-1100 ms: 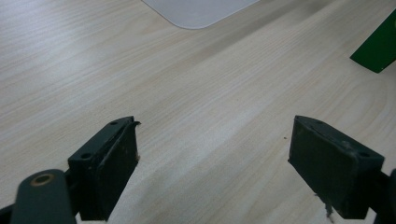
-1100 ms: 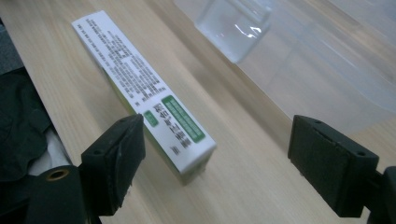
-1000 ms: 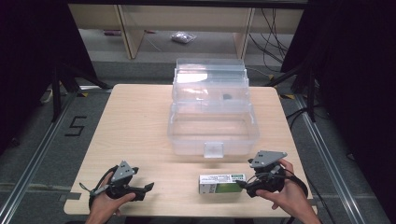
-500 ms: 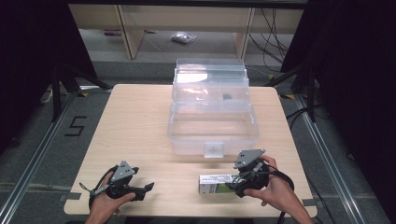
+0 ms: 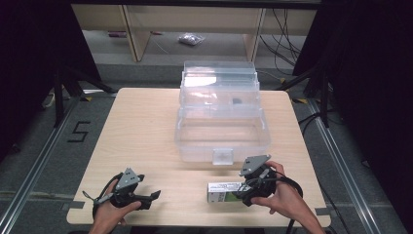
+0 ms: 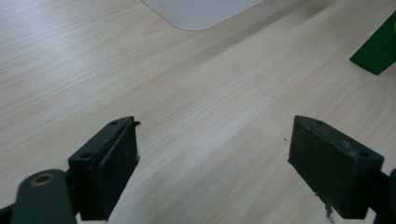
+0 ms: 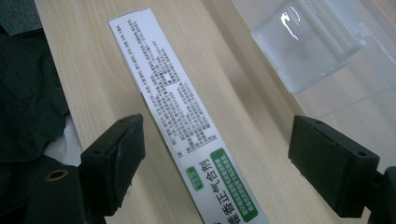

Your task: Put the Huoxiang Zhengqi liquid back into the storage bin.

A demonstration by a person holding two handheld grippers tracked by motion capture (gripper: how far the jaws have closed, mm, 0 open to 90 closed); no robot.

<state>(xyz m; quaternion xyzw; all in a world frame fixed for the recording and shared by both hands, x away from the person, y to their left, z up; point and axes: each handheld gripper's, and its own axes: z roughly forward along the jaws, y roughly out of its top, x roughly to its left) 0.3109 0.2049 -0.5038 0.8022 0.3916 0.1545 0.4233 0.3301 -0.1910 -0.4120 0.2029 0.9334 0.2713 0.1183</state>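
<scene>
A clear box (image 5: 221,129) with its lid swung back stands on the far middle of the wooden bench (image 5: 141,126), its latch tab facing the person. Inside, on the upper tier, lies a small dark item, too small to make out.

Near the front edge, right of centre, a white carton (image 5: 223,192) with a green end lies flat on the bench. In the right gripper view the carton (image 7: 187,140) runs lengthwise between the two jaws, printed side up, touching neither; the green band with white characters sits at the near end. The right claw (image 5: 241,194) is spread wide around that end of the carton, held by the right hand (image 5: 285,200). The box's latch (image 7: 306,42) shows beyond, just past the carton.

The left claw (image 5: 151,197) rests low at the front left of the bench, in the left hand (image 5: 114,214), well apart from the carton. Its jaws gape wide with bare wood between them. A green corner of the carton (image 6: 380,49) shows at the right edge of the left gripper view.
</scene>
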